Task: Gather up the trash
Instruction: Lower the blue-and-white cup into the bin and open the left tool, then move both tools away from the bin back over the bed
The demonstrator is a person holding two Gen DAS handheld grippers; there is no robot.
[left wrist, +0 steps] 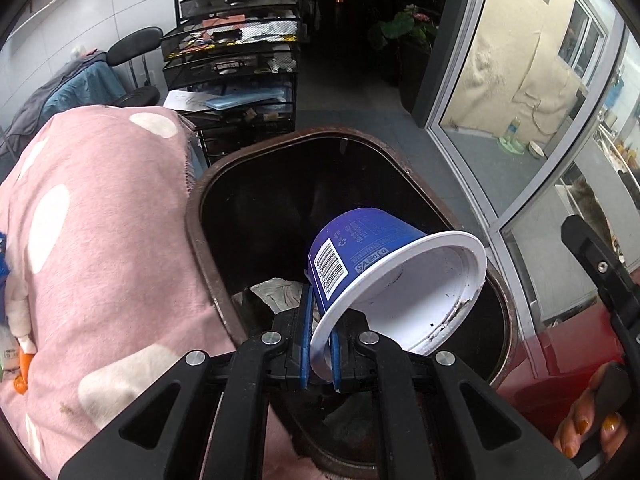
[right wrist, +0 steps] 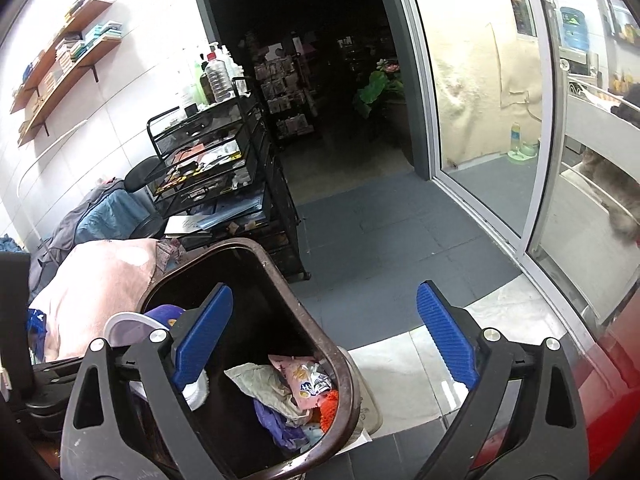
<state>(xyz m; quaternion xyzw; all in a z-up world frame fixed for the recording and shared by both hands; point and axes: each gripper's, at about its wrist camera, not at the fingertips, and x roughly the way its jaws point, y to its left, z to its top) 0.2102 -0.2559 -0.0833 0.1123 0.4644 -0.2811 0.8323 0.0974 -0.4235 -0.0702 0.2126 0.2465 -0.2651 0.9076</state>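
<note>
My left gripper point(left wrist: 320, 344) is shut on the white rim of a blue plastic tub point(left wrist: 384, 264). The tub is tilted on its side, mouth toward the camera, above the open brown trash bin point(left wrist: 200, 216). In the right wrist view the tub point(right wrist: 136, 320) shows at the bin's left edge. Crumpled paper and wrappers point(right wrist: 296, 388) lie inside the bin point(right wrist: 280, 276). My right gripper point(right wrist: 324, 320) stands open above the bin's right side, its blue pads point(right wrist: 444, 336) wide apart and holding nothing. It also shows as a black finger point(left wrist: 600, 280) at the right of the left wrist view.
A pink cloth with white dots point(left wrist: 100, 240) lies against the bin's left side. A black mesh cart point(right wrist: 224, 184) stands just behind the bin. A glass sliding door point(right wrist: 480, 120) and a red surface point(right wrist: 616, 380) are to the right, with grey floor mats point(right wrist: 380, 248) between.
</note>
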